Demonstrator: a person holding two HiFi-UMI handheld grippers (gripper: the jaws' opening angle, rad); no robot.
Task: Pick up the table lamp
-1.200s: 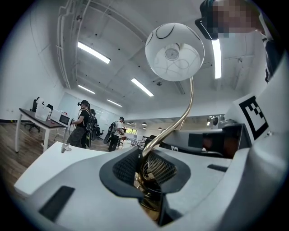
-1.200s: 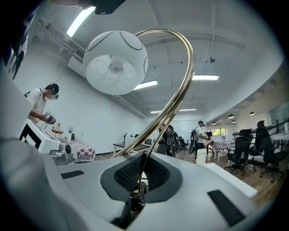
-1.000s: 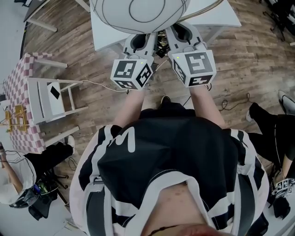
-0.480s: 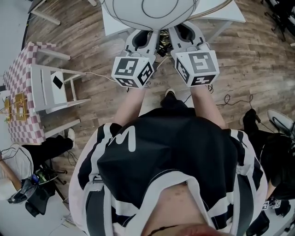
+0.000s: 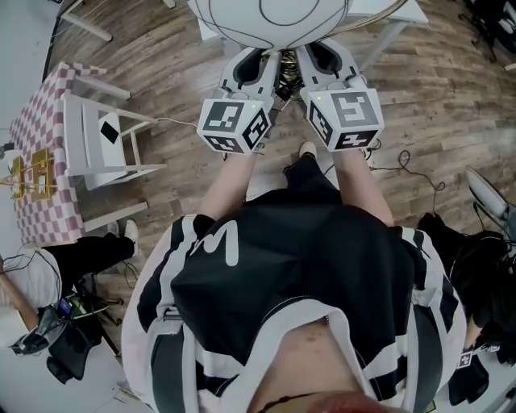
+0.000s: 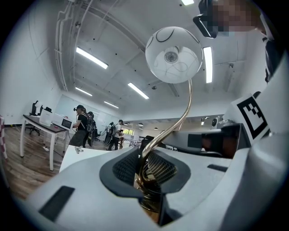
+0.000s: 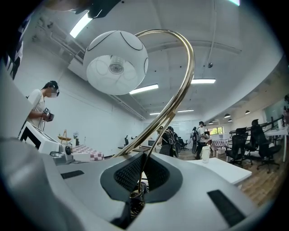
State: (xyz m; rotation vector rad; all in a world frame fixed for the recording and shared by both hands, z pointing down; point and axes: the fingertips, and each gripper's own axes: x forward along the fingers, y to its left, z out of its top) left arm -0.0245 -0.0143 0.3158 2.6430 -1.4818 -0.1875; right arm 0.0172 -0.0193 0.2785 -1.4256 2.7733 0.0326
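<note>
The table lamp has a white globe shade [image 5: 270,18] on a curved gold stem [image 6: 181,119]. It hangs off the floor in front of the person's chest, held from both sides. My left gripper [image 5: 263,71] is shut on the gold lower stem [image 6: 151,173], its dark pads [image 6: 128,168] pressed against it. My right gripper [image 5: 310,68] is shut on the same lower stem from the other side [image 7: 141,180]. In the right gripper view the shade [image 7: 116,62] arches over on its stem [image 7: 183,85]. The lamp's foot is hidden behind the jaws.
Below lies a wood floor with a white chair [image 5: 97,145] and a pink checkered table [image 5: 40,153] at left. A white table [image 5: 387,10] is at the top edge. A cable [image 5: 407,165] trails on the floor. People sit at lower left and right.
Both grippers have travelled together with the lamp. In the head view the white table has slid toward the top edge and the chair has shifted up and right. The grips look unchanged.
</note>
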